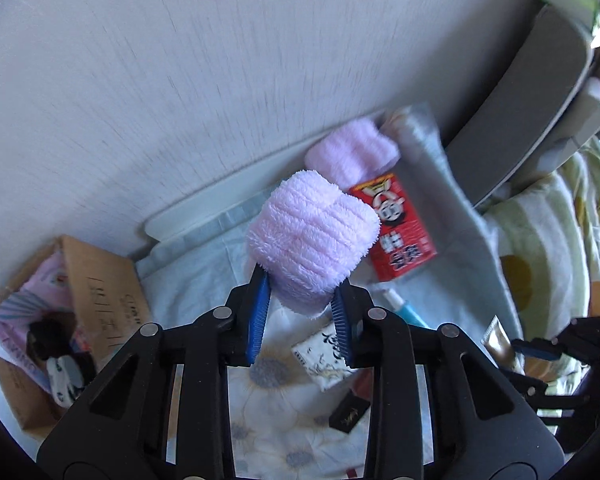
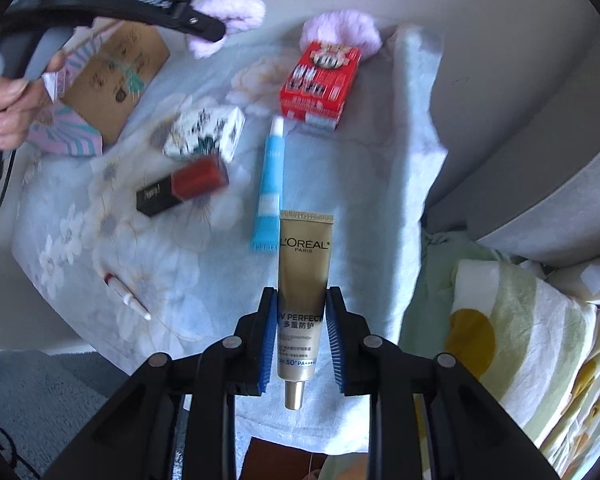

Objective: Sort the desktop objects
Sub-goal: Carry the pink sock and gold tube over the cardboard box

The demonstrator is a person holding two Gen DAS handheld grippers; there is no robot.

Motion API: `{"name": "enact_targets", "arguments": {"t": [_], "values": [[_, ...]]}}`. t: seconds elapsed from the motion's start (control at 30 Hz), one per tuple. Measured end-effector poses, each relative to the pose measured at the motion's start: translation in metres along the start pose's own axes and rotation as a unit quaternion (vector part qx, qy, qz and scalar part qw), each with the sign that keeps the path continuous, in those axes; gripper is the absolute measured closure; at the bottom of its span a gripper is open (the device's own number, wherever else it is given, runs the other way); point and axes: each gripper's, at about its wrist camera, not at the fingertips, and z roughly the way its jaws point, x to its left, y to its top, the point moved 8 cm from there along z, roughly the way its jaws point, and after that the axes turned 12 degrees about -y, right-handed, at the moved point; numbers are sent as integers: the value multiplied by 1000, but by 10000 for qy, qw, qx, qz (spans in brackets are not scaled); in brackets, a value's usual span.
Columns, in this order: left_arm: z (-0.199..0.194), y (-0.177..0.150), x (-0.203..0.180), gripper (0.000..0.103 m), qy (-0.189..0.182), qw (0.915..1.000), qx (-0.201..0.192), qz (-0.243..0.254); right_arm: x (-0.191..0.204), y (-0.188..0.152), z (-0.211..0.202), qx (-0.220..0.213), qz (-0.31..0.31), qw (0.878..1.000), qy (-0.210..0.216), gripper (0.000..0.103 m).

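The left gripper (image 1: 302, 300) is clamped on a folded, fluffy pink towel (image 1: 312, 240), held in the air above the pale floral cloth (image 1: 204, 272). The right gripper (image 2: 300, 340) pinches a gold plastic sunscreen tube (image 2: 305, 280), cap toward the camera. A red cardboard box (image 2: 320, 80) lies on the cloth beside a blue tube (image 2: 270, 184).

Pink towel roll (image 1: 312, 240) in tongs, gold L'Oréal tube (image 2: 305, 280) gripped

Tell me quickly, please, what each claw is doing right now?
Left claw: shut on the pink fluffy cloth.
Right claw: shut on the gold L'Oreal sunscreen tube.
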Motion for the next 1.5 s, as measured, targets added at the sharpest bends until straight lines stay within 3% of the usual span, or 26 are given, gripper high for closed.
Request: {"name": "enact_targets", "arguments": {"t": [0.2,0.47,0.67,0.97,1.17,1.33,1.5], "values": [[-45,18,-8,77,-113,9997,-230,31,-6,25,-28,-251,93,9996,-123,81],[-101,14,36,77,-192,9985,-422,-301,2,70,-64,-566,-50,9981,-225,81],[-150,0,84,77,-55,9958,-719,-562,32,114,-91,-875,-201,9959,-71,81],[-206,-37,174,77,424,9875,-994,-1146,119,174,-111,-1294,-822,9876,327,81],[-221,-70,240,77,647,9785,-1022,-1671,186,205,-106,-1321,-1307,9808,585,81],[-219,-103,284,77,742,9716,-923,-2049,238,222,-94,-1234,-1619,9761,767,81],[-193,-139,309,77,714,9677,-663,-2324,285,236,-80,-1112,-1785,9735,893,81]]}}
